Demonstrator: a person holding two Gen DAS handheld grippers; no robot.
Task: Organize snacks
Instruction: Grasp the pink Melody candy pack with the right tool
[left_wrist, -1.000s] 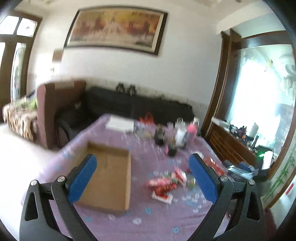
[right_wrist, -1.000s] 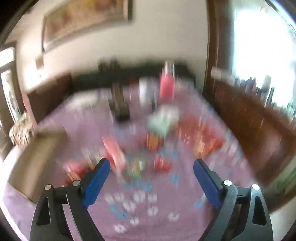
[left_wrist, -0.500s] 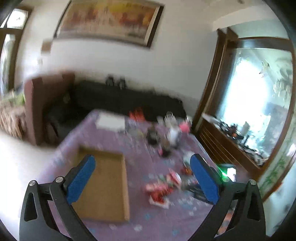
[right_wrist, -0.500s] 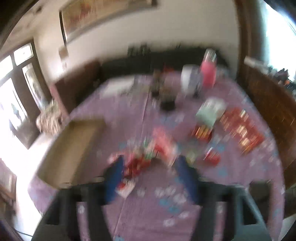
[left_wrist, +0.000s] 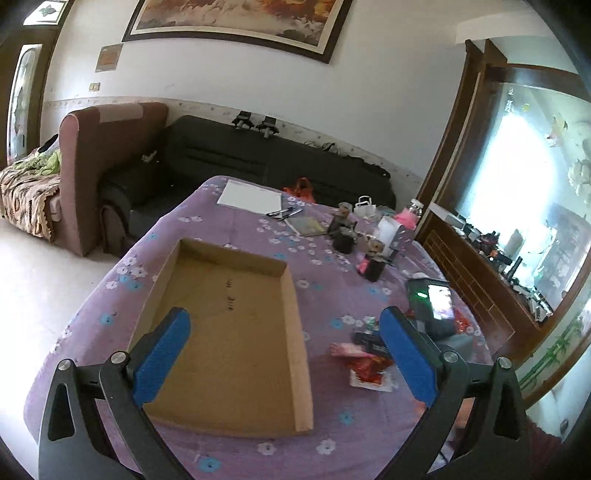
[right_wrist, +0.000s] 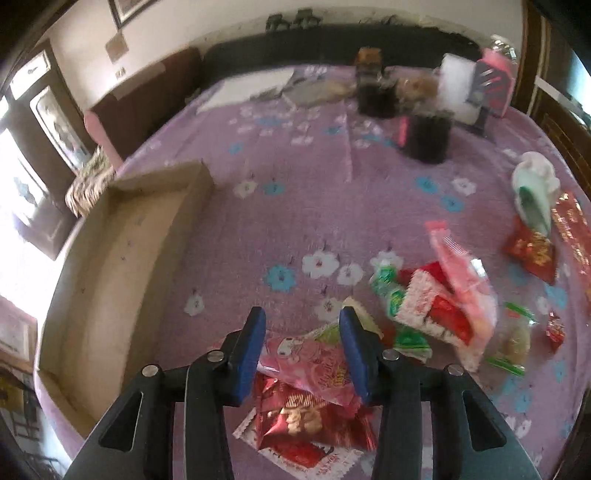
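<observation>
An empty cardboard tray (left_wrist: 229, 332) lies on the purple flowered tablecloth (left_wrist: 325, 280); it also shows at the left in the right wrist view (right_wrist: 110, 266). My left gripper (left_wrist: 284, 354) is open and empty, hovering over the tray's near end. My right gripper (right_wrist: 301, 350) is low over a pile of snack packets, its jaws partly closed around a pink packet (right_wrist: 310, 369) lying on red packets (right_wrist: 314, 421). Whether the pads touch the pink packet I cannot tell. More packets (right_wrist: 439, 295) lie to the right. The right gripper's body (left_wrist: 432, 306) shows in the left wrist view.
Dark cups (right_wrist: 428, 136), a white box (right_wrist: 454, 85), a pink bottle (right_wrist: 498, 81), papers and pens (left_wrist: 251, 195) stand at the table's far end. A mint green item (right_wrist: 535, 192) and red packets (right_wrist: 535, 247) lie at the right. A sofa (left_wrist: 258, 158) stands behind the table.
My right gripper dropped down to the snack pile and its jaws narrowed around the pink packet. My left gripper moved closer over the cardboard tray, still open.
</observation>
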